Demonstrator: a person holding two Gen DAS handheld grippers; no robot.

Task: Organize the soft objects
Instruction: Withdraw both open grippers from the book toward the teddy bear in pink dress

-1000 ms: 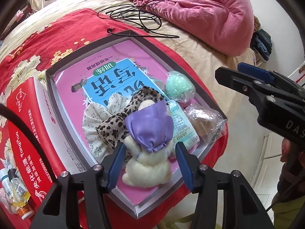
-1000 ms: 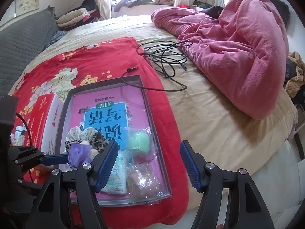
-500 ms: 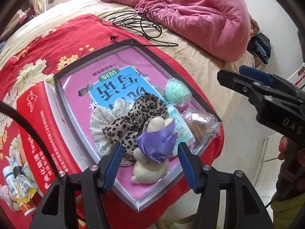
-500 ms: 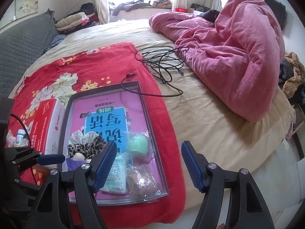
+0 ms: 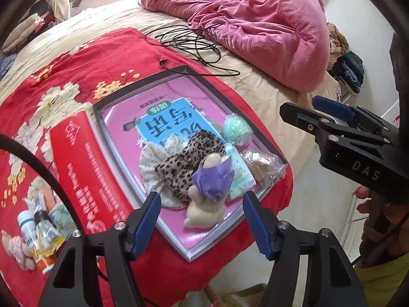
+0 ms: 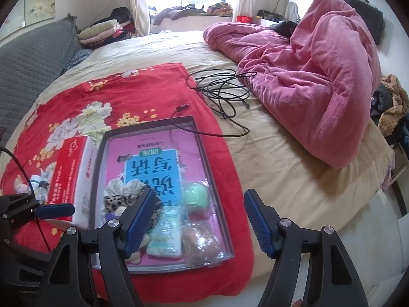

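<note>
A shallow grey tray (image 5: 143, 94) with a pink and blue book in it lies on a red floral cloth (image 5: 64, 76). In the tray lie a cream plush toy with a purple cloth (image 5: 209, 194), a leopard scrunchie (image 5: 184, 161), a green ball in plastic (image 5: 236, 130), a tissue pack (image 5: 240, 174) and a brown item in a bag (image 5: 263, 163). My left gripper (image 5: 202, 220) is open and empty, just short of the plush toy. My right gripper (image 6: 199, 217) is open and empty above the tray's near end (image 6: 204, 263).
A red box (image 5: 84, 168) lies left of the tray, with small bottles (image 5: 38, 232) beside it. A black cable (image 5: 194, 43) and a pink quilt (image 5: 268, 25) lie further back on the bed. The bed edge and floor are at the right.
My left gripper has pulled back and up from the plush toy, which stays in the tray. My right gripper has also drawn back a little.
</note>
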